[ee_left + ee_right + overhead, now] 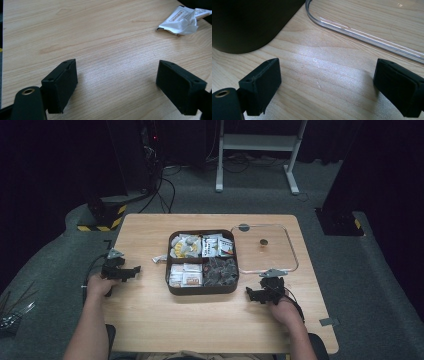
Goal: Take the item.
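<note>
Both forearms enter from the near edge of the pale wooden table and rest low on it, one at each side of the dark brown four-compartment tray. The left gripper sits left of the tray, jaws pointing right toward it. Its jaws stand wide apart over bare wood and hold nothing. A crumpled white paper packet lies on the table ahead of it, near the tray's left wall, apart from the jaws. The right gripper sits just off the tray's near right corner, jaws likewise spread and empty. A clear plastic lid, square with rounded corners, lies flat right of the tray. The tray's compartments hold wrapped snack packets.
</note>
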